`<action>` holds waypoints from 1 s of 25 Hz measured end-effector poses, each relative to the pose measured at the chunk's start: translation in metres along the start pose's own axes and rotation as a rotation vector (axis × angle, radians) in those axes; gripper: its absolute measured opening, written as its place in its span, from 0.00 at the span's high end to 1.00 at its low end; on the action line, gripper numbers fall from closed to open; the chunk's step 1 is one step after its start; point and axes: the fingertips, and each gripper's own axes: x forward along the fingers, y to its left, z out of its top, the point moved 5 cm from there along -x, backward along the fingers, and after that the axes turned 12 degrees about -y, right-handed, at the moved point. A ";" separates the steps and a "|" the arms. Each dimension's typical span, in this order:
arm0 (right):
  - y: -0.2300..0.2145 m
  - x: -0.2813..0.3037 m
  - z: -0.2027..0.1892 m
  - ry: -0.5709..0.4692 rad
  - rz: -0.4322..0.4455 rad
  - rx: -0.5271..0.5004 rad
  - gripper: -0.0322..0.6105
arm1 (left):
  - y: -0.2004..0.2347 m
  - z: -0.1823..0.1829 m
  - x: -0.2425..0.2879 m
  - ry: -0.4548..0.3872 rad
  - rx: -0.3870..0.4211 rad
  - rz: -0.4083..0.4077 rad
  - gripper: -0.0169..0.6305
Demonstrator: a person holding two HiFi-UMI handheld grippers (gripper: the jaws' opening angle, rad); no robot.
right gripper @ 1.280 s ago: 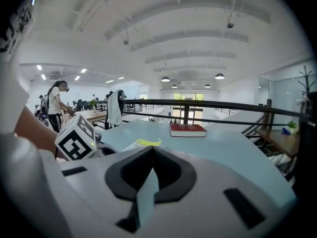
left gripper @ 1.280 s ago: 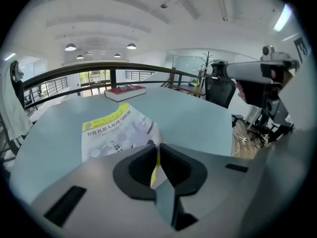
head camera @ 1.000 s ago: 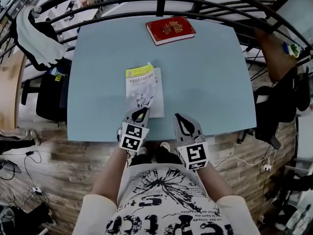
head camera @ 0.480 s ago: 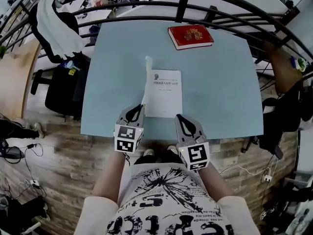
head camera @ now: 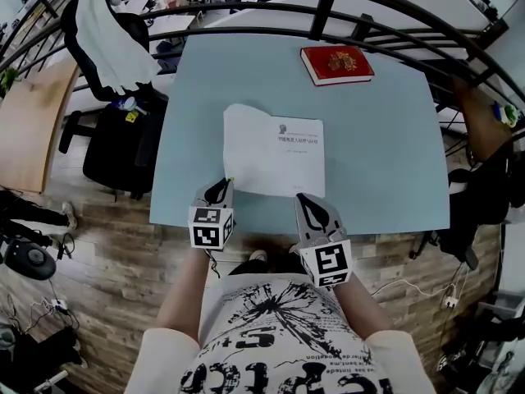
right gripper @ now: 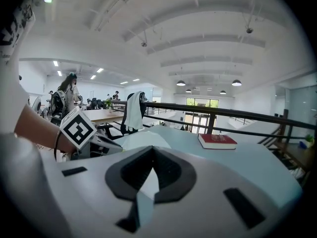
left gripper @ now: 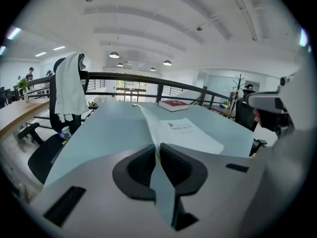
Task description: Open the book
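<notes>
Left tool (head camera: 220, 189) pinches the book's (head camera: 291, 158) lifted cover (head camera: 246, 142) near the counter's (head camera: 385, 138) near edge. Right tool (head camera: 306, 203) sits pressed together, empty, alongside. Red book (head camera: 337, 63) lies by the far edge, well apart.

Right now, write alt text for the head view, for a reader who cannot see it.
A white book lies open on a blue table, its cover turned to the left and pinched at the near corner by the left gripper. The right gripper, shut and empty, sits by the book's near edge; a red book lies at the far edge.
</notes>
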 end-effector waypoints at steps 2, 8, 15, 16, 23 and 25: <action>0.004 0.002 -0.002 0.006 -0.005 0.001 0.93 | 0.009 -0.009 0.002 0.023 0.003 0.011 0.90; 0.012 0.003 -0.009 0.026 -0.029 -0.002 0.93 | 0.032 -0.041 0.011 0.102 -0.013 0.035 0.87; 0.012 0.001 -0.014 0.041 -0.059 -0.002 0.93 | 0.041 -0.065 0.024 0.180 -0.036 0.058 0.85; 0.012 0.001 -0.014 0.037 -0.062 -0.001 0.93 | 0.041 -0.067 0.026 0.193 -0.029 0.063 0.85; 0.012 -0.003 -0.011 0.006 -0.080 0.008 0.93 | 0.039 -0.082 0.021 0.241 0.001 0.077 0.88; 0.013 -0.005 -0.010 -0.006 -0.082 0.005 0.93 | 0.039 -0.082 0.016 0.237 -0.012 0.080 0.88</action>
